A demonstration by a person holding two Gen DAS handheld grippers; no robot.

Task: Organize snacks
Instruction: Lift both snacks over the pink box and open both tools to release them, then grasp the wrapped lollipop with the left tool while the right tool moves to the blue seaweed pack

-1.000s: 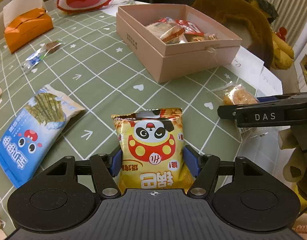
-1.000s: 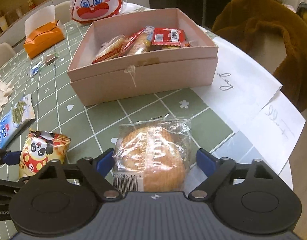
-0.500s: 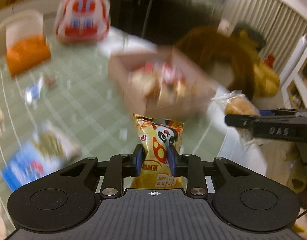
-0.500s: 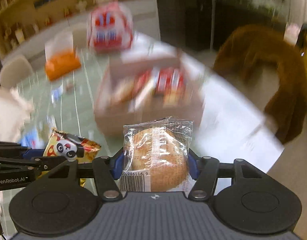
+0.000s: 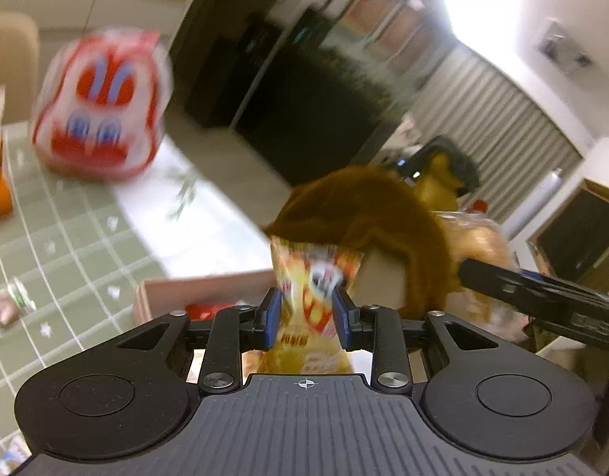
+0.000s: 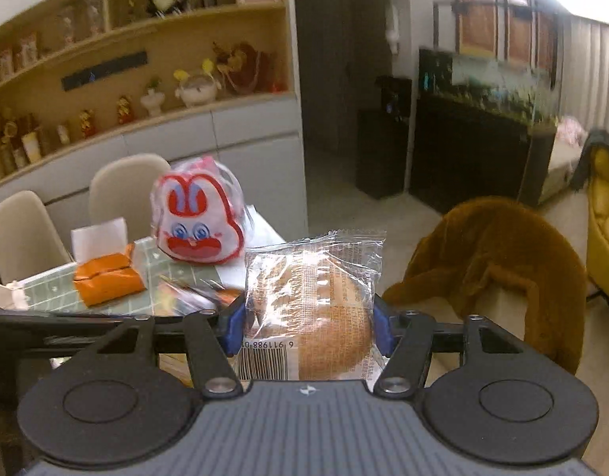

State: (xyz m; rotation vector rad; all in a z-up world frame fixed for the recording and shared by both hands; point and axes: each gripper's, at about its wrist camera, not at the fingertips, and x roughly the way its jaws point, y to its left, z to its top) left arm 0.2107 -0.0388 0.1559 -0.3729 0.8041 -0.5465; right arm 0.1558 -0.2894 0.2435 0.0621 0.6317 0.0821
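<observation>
My left gripper [image 5: 306, 309] pinches a yellow panda snack bag [image 5: 316, 277] between its blue pads, held up in the air; its jaws are opening slightly while the pads still press the bag. The rim of the pink box [image 5: 201, 289] shows just below and left of it, with a red packet inside. In the right wrist view my right gripper [image 6: 308, 325] is shut on a clear-wrapped round bun [image 6: 316, 305], also lifted off the table. That bun [image 5: 479, 238] appears blurred at the right of the left wrist view.
A rabbit-shaped bag [image 6: 197, 222] and an orange tissue pack [image 6: 106, 281] stand at the far end of the green checked table [image 5: 66, 238]. A small wrapped snack [image 5: 6, 309] lies at its left. A brown fur coat [image 6: 494, 261] hangs over a chair on the right.
Both grippers closed on their snacks and lifted them off the table. They rose and tilted up, so the box has dropped to the bottom of the views.
</observation>
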